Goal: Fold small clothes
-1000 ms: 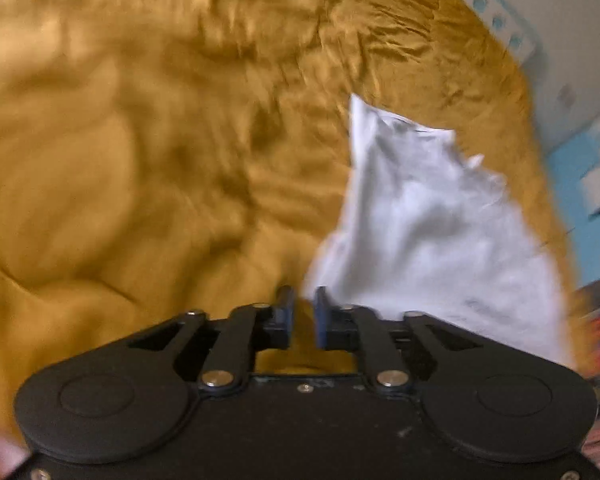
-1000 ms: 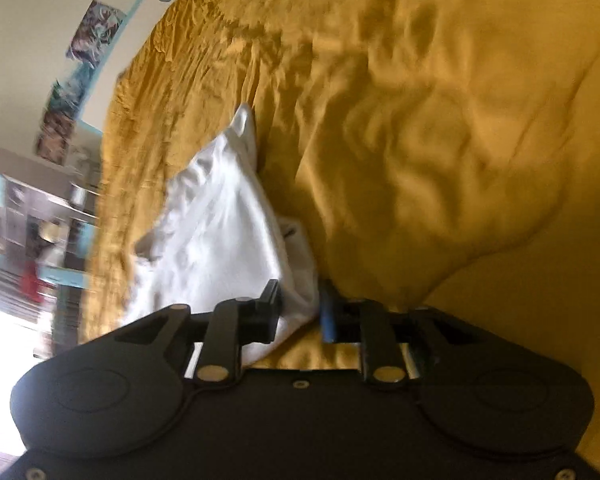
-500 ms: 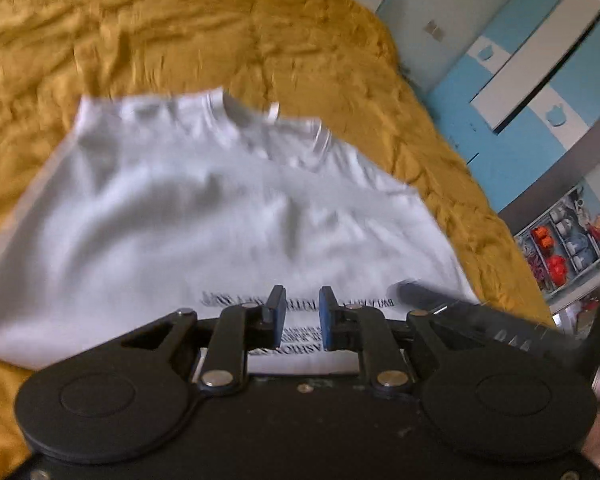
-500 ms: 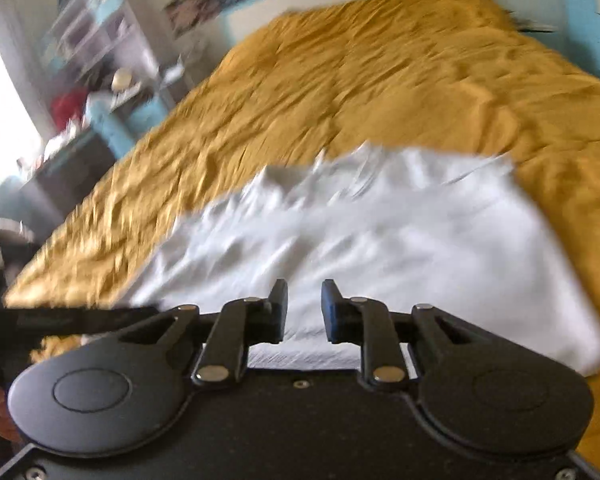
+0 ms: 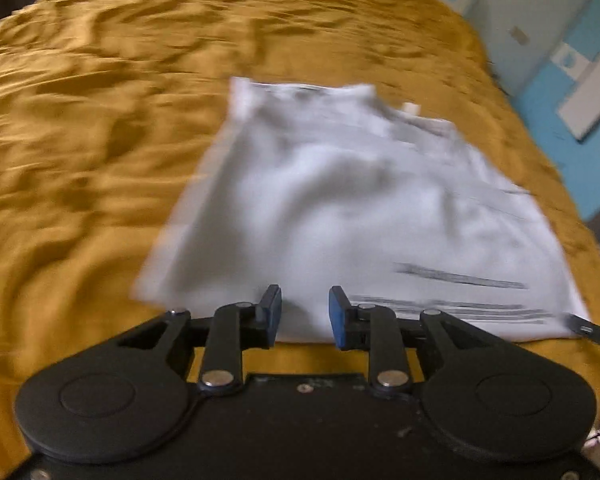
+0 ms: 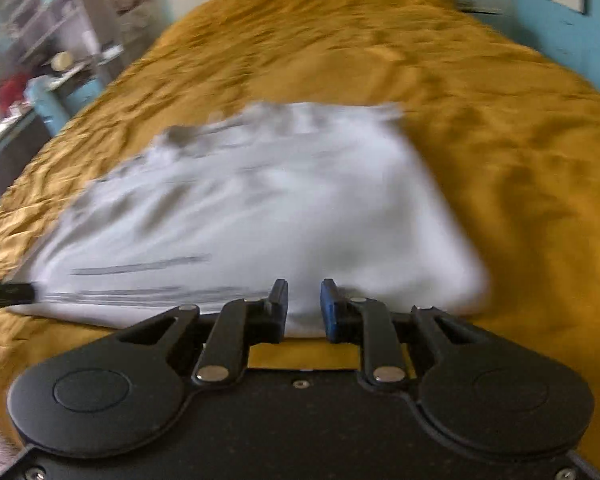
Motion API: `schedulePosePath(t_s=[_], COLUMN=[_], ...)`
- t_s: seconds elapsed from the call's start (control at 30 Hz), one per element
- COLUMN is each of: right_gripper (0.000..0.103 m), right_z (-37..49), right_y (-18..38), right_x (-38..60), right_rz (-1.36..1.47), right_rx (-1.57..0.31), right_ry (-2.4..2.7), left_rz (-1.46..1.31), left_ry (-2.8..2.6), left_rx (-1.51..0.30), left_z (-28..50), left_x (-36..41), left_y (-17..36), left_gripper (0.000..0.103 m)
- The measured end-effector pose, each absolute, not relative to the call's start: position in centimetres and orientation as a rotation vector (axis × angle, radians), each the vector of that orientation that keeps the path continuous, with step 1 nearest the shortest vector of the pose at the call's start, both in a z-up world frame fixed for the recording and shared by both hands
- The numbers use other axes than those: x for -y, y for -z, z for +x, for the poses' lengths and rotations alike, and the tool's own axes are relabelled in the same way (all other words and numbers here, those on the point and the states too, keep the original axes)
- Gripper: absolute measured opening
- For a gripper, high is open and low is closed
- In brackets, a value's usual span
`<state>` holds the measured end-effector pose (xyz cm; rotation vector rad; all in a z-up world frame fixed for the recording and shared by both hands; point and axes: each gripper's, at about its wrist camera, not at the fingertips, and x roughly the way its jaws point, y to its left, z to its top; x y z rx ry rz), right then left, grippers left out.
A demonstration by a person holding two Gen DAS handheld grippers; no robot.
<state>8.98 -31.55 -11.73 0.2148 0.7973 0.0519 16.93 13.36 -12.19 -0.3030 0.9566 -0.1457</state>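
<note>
The left gripper (image 5: 305, 312), black with blue pads, has its jaws opening; nothing sits between them, and the near hem of the white cotton T-shirt (image 5: 340, 208) lies just beyond the tips. The right gripper (image 6: 304, 306) stands with its pads a little apart and likewise grasps nothing, its tips over the same hem.

The T-shirt lies spread flat on the rumpled mustard-yellow bedspread (image 5: 80, 140), dark blurred print lines near its hem, its neckline at the far end. The shirt's left and right edges are both free, with wide bare bedspread beyond them on either side and past the neckline. The bed's edges are bounded by a light-blue wall (image 6: 572, 40) on one side and cluttered shelves (image 6: 28, 40) on the other.
</note>
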Motion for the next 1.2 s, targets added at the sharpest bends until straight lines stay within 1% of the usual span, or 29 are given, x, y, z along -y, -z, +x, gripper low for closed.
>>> schedulePosePath(t_s=[0.1, 0.17, 0.23, 0.33, 0.43, 0.5, 0.53, 0.57, 0.63, 0.67, 0.77, 0.87, 1.0, 1.2], right_gripper=[0.018, 0.012, 0.011, 0.011, 0.011, 0.012, 0.016, 0.021, 0.049, 0.052, 0.052, 0.052, 0.052, 0.05], right_z=[8.4, 8.1, 8.0, 8.3, 8.8, 9.0, 9.3, 9.6, 10.4, 11.4, 15.4, 20.3, 25.4, 27.8], right_y=[12.4, 13.1, 13.8, 14.3, 13.9, 12.9, 12.1, 11.3, 9.1, 8.3, 7.5, 8.4, 10.6, 13.1], right_x=[34.7, 36.2, 36.8, 35.7, 35.3, 35.9, 35.9, 35.9, 35.7, 35.6, 35.8, 36.9, 37.5, 37.1], right_rz=[0.227, 0.278, 0.311, 0.25, 0.19, 0.184, 0.178, 0.169, 0.117, 0.087, 0.065, 0.117, 0.16, 0.162], right_rx=[-0.818, -0.83, -0.836, -0.852, -0.878, -0.902, -0.909, -0.901, -0.815, -0.771, -0.697, -0.667, -0.713, -0.797], right_ry=[0.038, 0.032, 0.025, 0.026, 0.013, 0.005, -0.004, -0.011, -0.025, -0.033, -0.04, -0.014, -0.012, -0.022], left_rz=[-0.296, -0.334, -0.382, -0.369, -0.359, -0.352, -0.334, -0.307, -0.254, -0.239, -0.253, -0.265, -0.288, -0.259], left_ry=[0.106, 0.113, 0.106, 0.106, 0.113, 0.127, 0.132, 0.131, 0.123, 0.12, 0.101, 0.07, 0.05, 0.041], left_rx=[-0.948, -0.945, -0.949, -0.966, -1.01, -1.023, -0.985, -0.942, -0.874, -0.858, -0.841, -0.832, -0.83, -0.87], left_z=[15.8, 15.4, 15.4, 15.9, 16.6, 17.4, 17.7, 18.2, 19.8, 21.2, 26.0, 29.8, 33.5, 36.4], left_x=[-16.4, -17.5, -18.1, -17.9, -17.8, -17.4, -17.3, -17.1, -16.8, -16.6, -16.4, -16.1, -16.0, -15.2], left_y=[12.5, 13.2, 14.1, 14.3, 13.6, 12.1, 11.0, 10.1, 9.0, 8.8, 9.8, 11.2, 12.8, 14.4], left_gripper=[0.026, 0.024, 0.024, 0.024, 0.024, 0.024, 0.029, 0.037, 0.039, 0.039, 0.039, 0.039, 0.039, 0.039])
